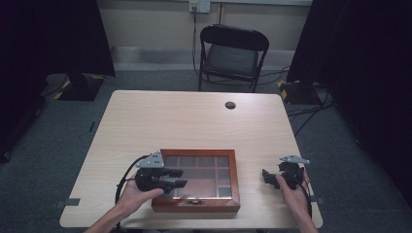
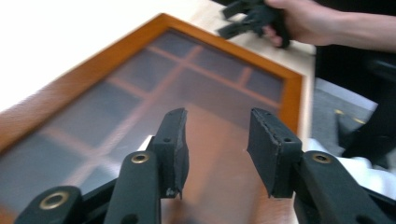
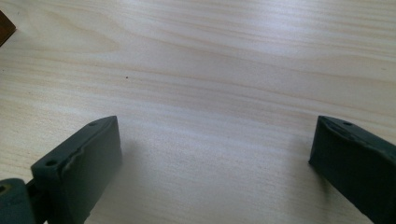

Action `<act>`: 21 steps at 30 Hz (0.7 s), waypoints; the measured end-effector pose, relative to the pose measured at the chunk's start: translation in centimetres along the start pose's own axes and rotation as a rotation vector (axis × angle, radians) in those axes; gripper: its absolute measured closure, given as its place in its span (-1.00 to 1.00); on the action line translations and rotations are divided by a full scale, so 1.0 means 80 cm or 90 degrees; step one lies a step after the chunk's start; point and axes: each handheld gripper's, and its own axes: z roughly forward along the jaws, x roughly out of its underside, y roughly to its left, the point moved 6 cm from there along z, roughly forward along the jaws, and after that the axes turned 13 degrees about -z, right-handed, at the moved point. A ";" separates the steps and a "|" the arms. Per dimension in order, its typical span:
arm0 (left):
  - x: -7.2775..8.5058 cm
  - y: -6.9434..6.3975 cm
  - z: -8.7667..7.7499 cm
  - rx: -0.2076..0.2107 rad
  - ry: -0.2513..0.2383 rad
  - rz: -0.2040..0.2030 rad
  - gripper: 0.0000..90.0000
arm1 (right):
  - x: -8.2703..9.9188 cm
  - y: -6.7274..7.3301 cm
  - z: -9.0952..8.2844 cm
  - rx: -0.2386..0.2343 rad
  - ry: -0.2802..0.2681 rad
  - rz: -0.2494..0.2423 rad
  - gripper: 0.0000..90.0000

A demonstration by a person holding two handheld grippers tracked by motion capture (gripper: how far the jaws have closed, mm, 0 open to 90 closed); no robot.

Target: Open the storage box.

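1. The left gripper [image 2: 217, 140] is held over the glass lid of the wooden box [image 1: 197, 206], its jaws parted with nothing between them.
2. The right gripper [image 3: 215, 163] is spread wide over bare table [image 3: 210, 70], grasping nothing.
3. Seen from the high view, the box lies at the table's near edge, between both grippers.
4. Through the lid, dividers and dark compartments are seen; their contents cannot be told.
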 end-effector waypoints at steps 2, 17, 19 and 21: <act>0.003 -0.011 0.006 0.010 0.011 0.010 0.29 | 0.000 0.000 0.000 0.000 0.000 0.000 -0.97; 0.022 -0.044 0.036 0.068 0.069 0.040 0.73 | 0.000 0.000 0.000 0.000 0.000 0.000 -0.97; 0.023 -0.046 0.039 0.067 0.073 0.043 0.77 | 0.000 0.000 0.000 0.000 0.000 0.000 -0.97; 0.024 -0.048 0.041 0.063 0.078 0.045 0.79 | 0.000 0.000 0.000 0.000 0.000 0.000 -0.97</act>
